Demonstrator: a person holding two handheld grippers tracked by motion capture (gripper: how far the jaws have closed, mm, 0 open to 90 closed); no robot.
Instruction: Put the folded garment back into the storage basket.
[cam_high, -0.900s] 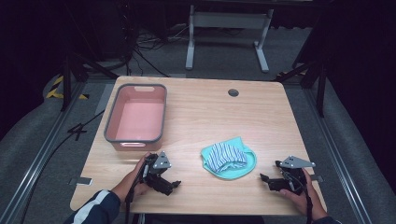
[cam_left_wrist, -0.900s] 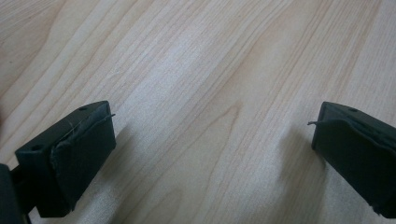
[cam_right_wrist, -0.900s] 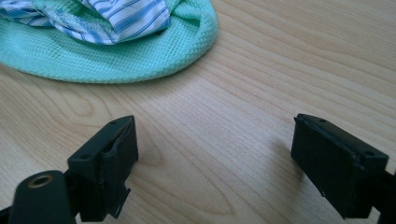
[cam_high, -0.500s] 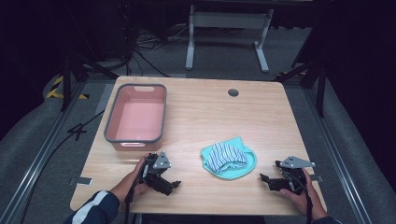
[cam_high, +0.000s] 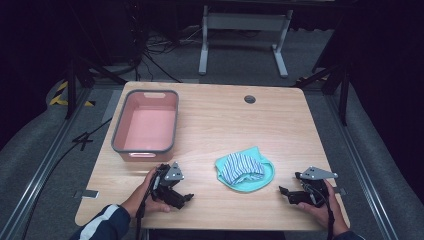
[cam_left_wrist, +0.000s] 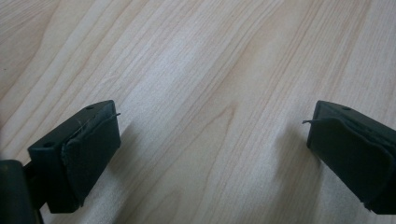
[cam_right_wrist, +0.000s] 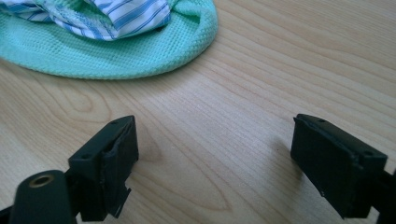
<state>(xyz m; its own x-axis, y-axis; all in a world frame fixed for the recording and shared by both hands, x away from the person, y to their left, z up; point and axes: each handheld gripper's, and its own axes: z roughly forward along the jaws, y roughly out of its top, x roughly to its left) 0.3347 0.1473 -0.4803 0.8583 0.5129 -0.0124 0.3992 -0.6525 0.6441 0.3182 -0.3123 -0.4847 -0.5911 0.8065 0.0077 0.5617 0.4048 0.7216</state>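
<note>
Cloth bundle (cam_high: 244, 171): striped fabric on a green mesh piece, on the table (cam_high: 225, 120) between both grippers, touched by neither.
Pink bin (cam_high: 146, 126): ahead of the left gripper, well apart from the cloth.
Left gripper (cam_high: 186, 197): jaws wide, bare wood between them.
Right gripper (cam_high: 283, 190): jaws wide, nothing held; cloth edge lies just beyond the jaw tips, probably slightly to their left.

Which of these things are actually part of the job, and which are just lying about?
In use: striped cloth on green mesh cloth; left hand-held gripper and right hand-held gripper, both open and near it.

Lying about, probably: pink bin; metal stand; floor cables.
</note>
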